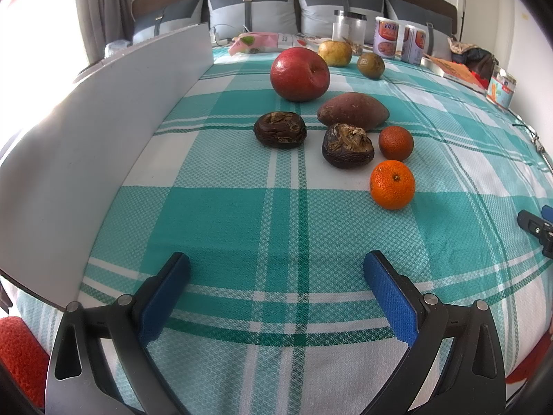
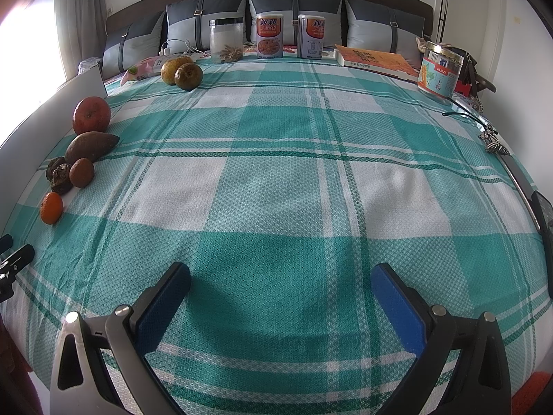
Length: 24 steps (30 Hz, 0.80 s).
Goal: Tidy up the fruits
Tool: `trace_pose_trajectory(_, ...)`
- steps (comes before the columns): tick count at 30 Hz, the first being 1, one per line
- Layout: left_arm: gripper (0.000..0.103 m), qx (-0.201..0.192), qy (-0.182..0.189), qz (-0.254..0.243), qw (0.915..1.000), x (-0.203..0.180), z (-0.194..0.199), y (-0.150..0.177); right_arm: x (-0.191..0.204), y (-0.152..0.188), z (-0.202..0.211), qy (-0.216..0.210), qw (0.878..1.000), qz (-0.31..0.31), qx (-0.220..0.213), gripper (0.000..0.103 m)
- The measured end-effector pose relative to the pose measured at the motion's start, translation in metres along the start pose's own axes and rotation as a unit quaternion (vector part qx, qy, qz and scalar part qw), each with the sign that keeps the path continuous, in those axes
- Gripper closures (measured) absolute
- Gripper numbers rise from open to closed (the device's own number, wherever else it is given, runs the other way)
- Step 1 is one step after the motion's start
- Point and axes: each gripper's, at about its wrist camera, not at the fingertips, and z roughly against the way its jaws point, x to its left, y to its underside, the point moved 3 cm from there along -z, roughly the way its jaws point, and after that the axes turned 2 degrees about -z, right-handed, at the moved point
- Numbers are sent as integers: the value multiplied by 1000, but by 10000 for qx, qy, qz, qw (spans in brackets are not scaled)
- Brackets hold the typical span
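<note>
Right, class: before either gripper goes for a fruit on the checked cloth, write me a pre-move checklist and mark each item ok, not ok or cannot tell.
1. Left gripper open and empty: ok.
2. Right gripper open and empty: ok.
3. Nearest orange free of neighbours, with bare checked cloth between it and the left gripper: ok.
4. Red apple and sweet potato apart from each other: cannot tell.
5. Fruit within the right gripper's line: not ok; all lie far to its left.
6. A place to put the fruit in view: not ok, none seen.
</note>
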Motion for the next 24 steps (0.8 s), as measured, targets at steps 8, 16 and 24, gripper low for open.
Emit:
trace_pose_trajectory(8, 2, -2, 0, 0, 10000, 0, 0, 0, 0, 0, 0, 1, 10000, 2, 1, 0)
trace_pose_trajectory(16, 2, -4, -1, 0, 10000, 0, 0, 0, 0, 0, 1, 1, 10000, 3, 2, 0)
trace_pose_trajectory(24, 2, -5, 1, 0, 10000, 0, 0, 1, 0, 0, 0, 0, 10000, 4, 4, 0)
